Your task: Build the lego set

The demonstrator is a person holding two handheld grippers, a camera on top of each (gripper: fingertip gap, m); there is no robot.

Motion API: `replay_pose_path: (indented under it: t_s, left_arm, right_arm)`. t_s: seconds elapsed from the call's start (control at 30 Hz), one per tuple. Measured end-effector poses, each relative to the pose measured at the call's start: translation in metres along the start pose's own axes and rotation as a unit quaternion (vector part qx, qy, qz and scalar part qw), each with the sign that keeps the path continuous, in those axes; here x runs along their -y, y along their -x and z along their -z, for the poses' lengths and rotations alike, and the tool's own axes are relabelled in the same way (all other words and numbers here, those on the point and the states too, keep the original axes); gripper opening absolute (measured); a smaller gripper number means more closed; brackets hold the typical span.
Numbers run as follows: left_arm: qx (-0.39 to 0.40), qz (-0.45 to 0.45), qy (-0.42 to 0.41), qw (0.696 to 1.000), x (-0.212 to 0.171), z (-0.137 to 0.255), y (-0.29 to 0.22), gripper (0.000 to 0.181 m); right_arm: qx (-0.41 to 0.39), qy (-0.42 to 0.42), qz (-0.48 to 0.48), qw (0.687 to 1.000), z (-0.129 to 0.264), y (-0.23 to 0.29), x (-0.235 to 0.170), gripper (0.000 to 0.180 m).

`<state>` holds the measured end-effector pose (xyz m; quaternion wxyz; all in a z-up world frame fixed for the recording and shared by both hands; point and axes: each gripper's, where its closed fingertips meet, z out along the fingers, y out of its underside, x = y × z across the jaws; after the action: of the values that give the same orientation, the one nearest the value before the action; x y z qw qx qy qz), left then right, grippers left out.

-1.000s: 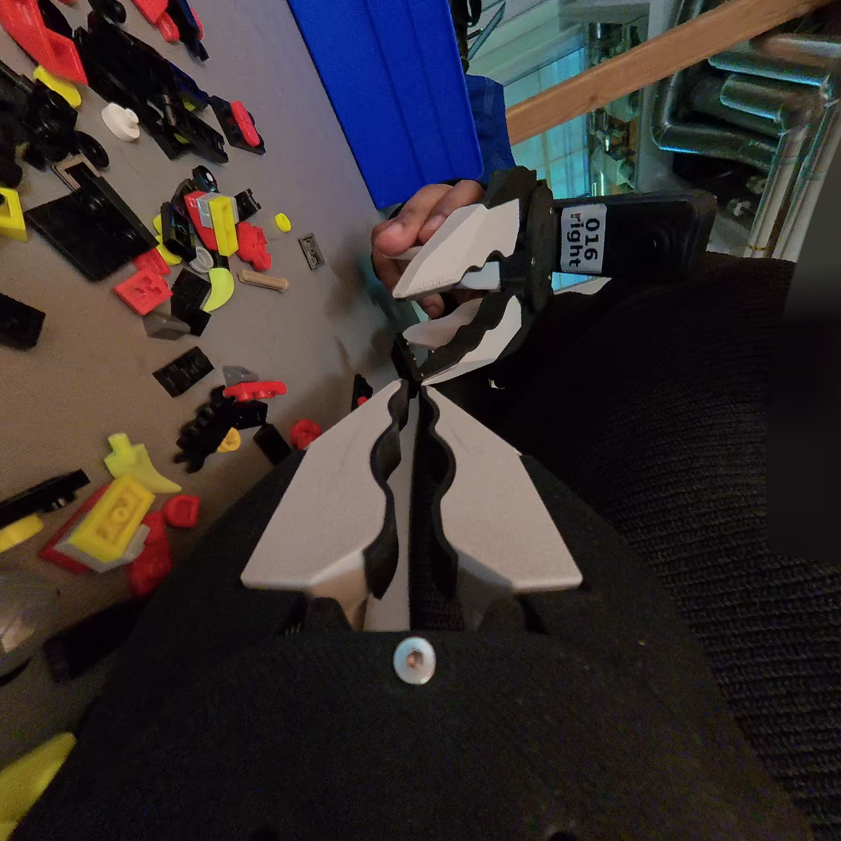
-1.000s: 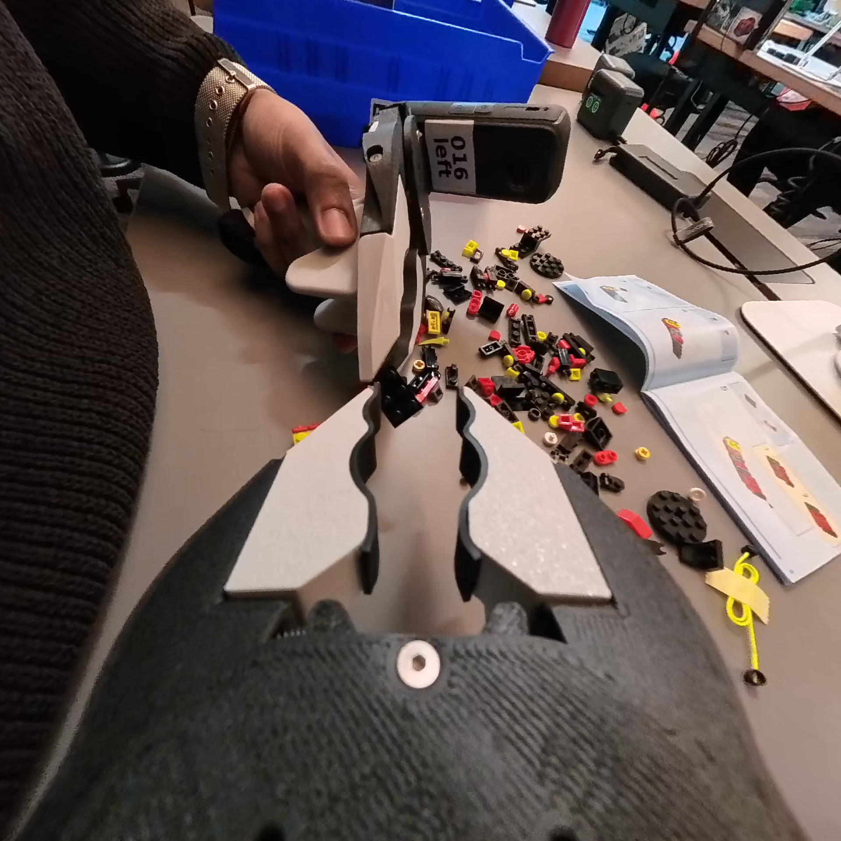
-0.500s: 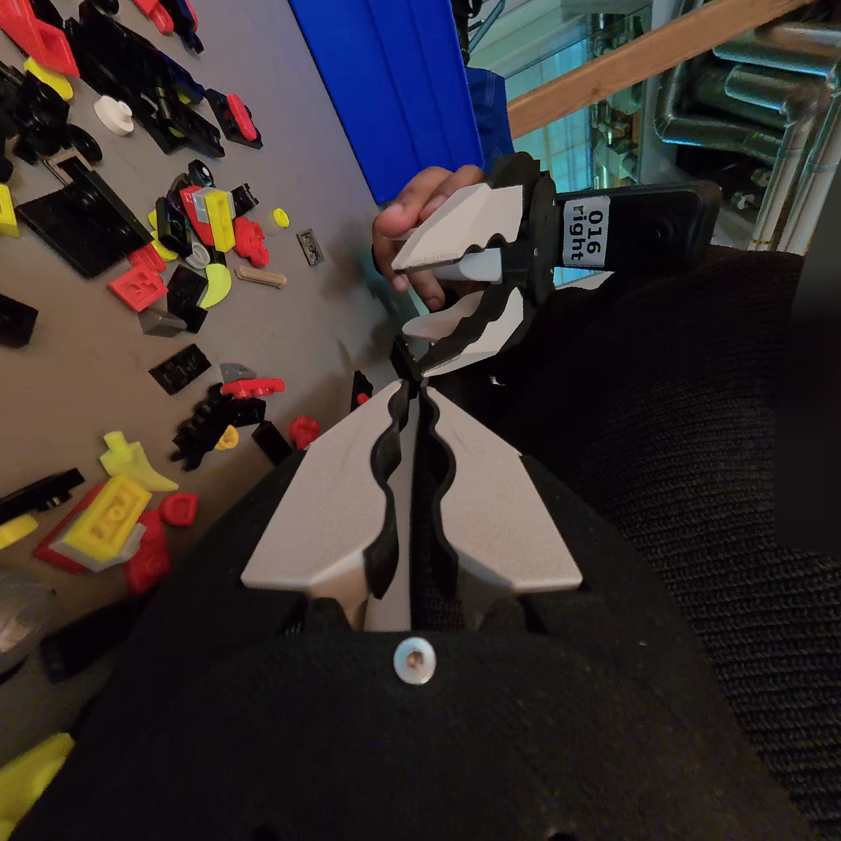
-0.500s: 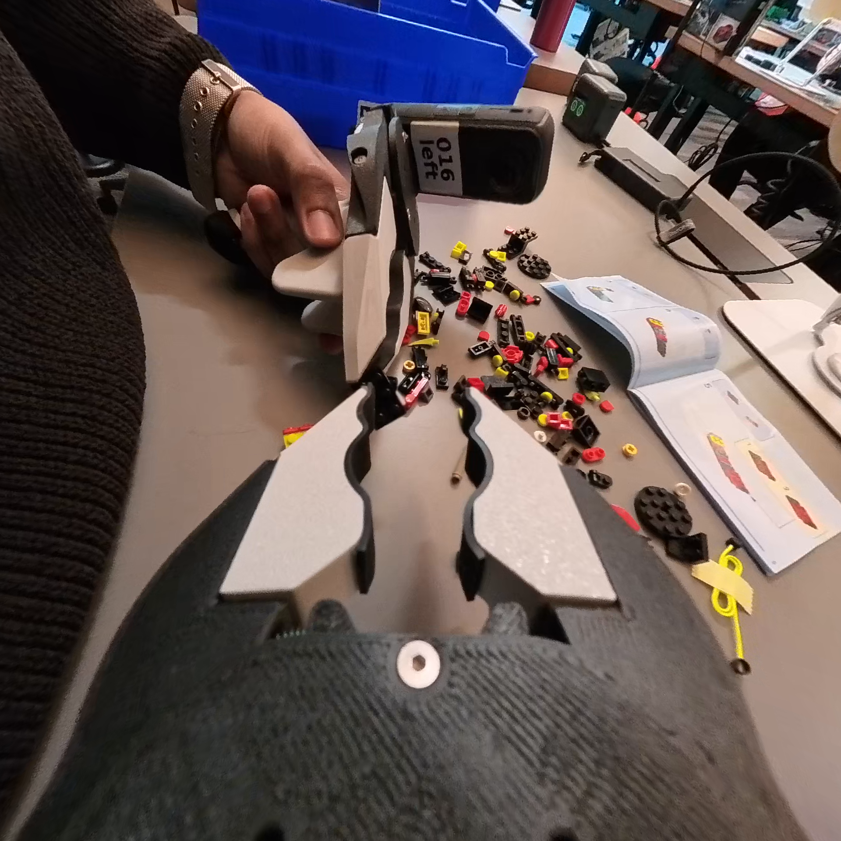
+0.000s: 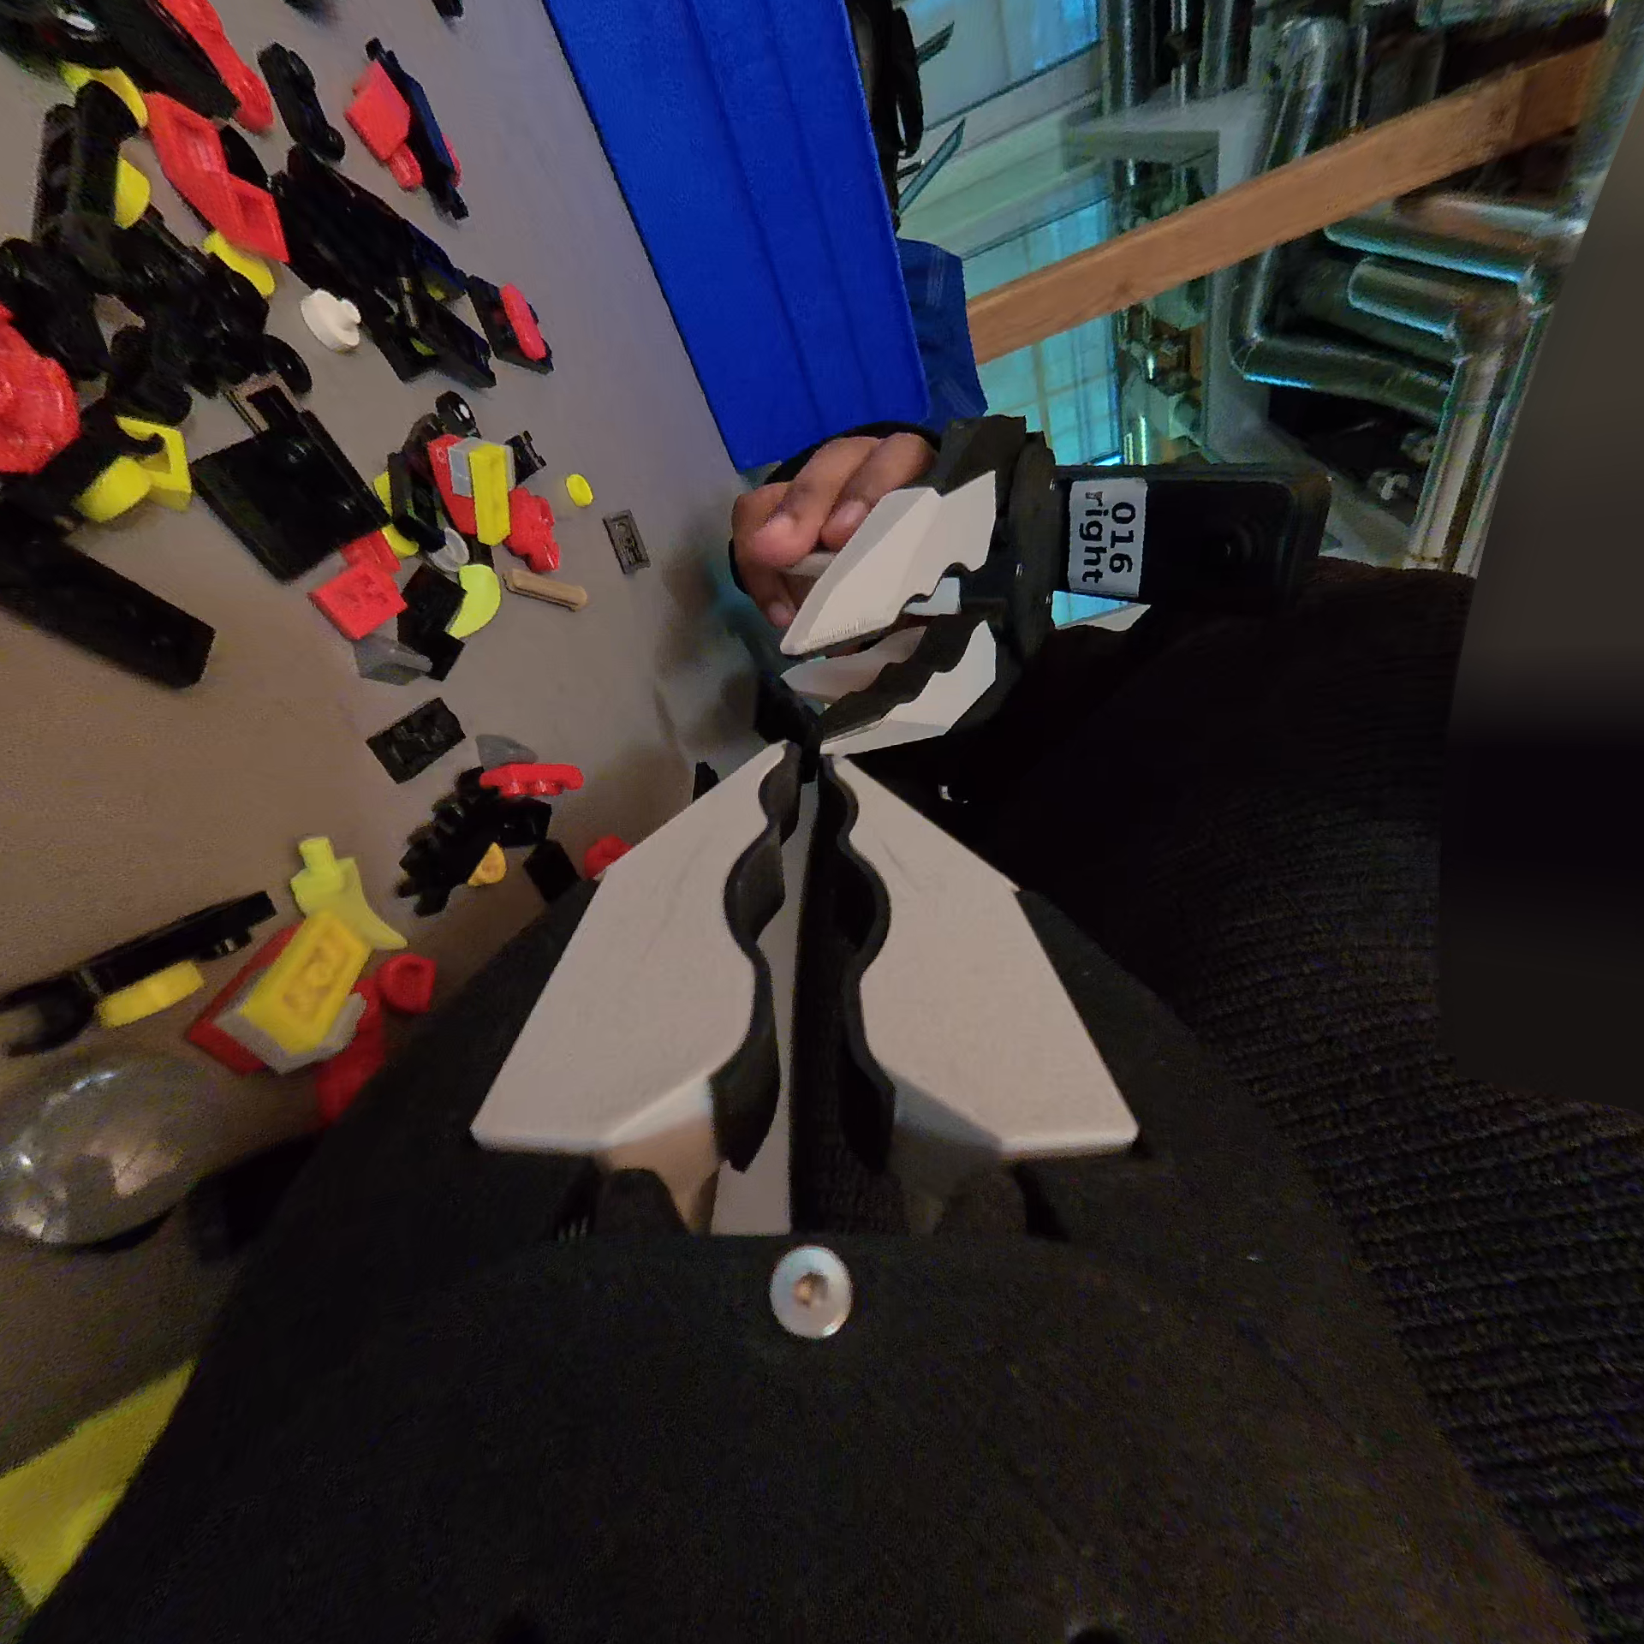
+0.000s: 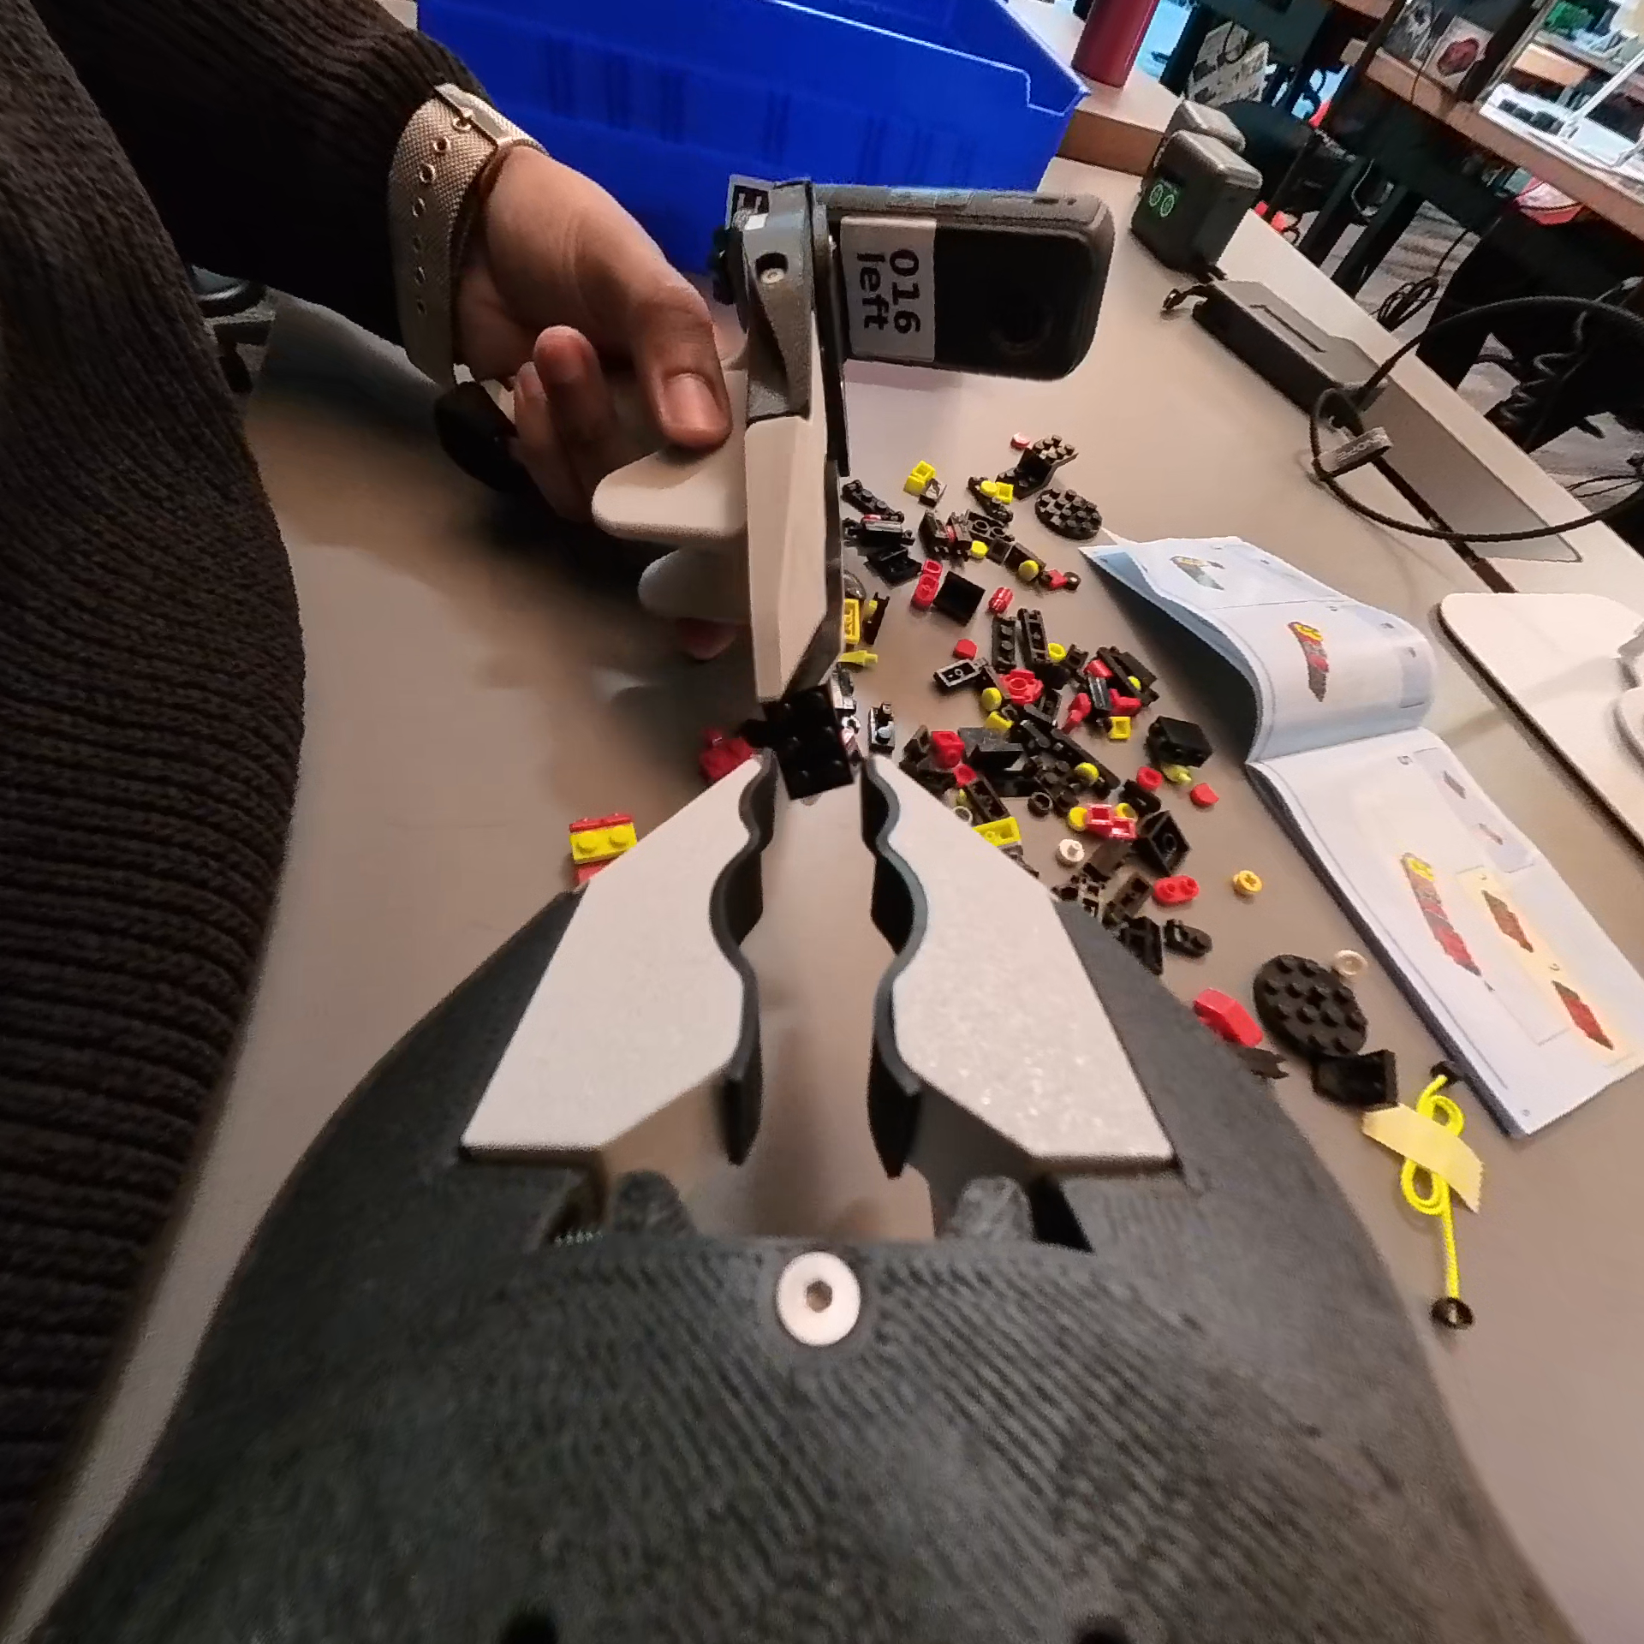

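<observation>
A small black studded lego piece is held above the grey table. My left gripper is shut on it, and in the right wrist view it comes down onto the piece from above. My right gripper has its fingertips closed against the piece's two sides. In the left wrist view the right gripper meets my left tips head on, with the black piece between them. Most of the piece is hidden there.
Loose black, red and yellow lego pieces lie spread behind the grippers. An open instruction booklet lies at the right. A blue bin stands at the back. A small red and yellow assembly lies left of my right fingers. Both grippers' tips are close together, under 4 cm apart.
My right gripper's jaws have narrowed from wide open onto the black piece. Both grippers have shifted slightly while the left one stays shut on the piece.
</observation>
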<state>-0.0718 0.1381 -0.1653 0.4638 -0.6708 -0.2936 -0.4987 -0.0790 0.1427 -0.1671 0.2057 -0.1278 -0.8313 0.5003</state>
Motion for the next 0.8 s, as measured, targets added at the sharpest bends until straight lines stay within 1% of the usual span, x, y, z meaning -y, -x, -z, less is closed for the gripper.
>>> replay_pose_path:
  t_s: [0.23,0.4,0.57,0.8]
  left_arm:
    - [-0.003,0.003,0.004,1.000,-0.0013,-0.0010,-0.0002,0.000]
    - [-0.013,0.009,-0.002,1.000,0.0005,-0.0014,-0.0029,0.000]
    - [-0.033,0.021,-0.005,0.999,0.0009,-0.0026,-0.0077,0.001]
    - [-0.037,0.024,-0.004,0.999,0.0012,-0.0030,-0.0079,0.001]
  right_arm:
    - [-0.005,-0.003,-0.006,1.000,0.0000,-0.0025,0.0005,0.026]
    - [0.000,0.000,-0.002,1.000,-0.0025,0.0008,0.0002,0.026]
    - [-0.006,-0.013,0.001,1.000,-0.0012,-0.0007,0.0056,0.022]
    - [-0.001,-0.016,0.003,1.000,-0.0023,0.0020,0.0068,0.021]
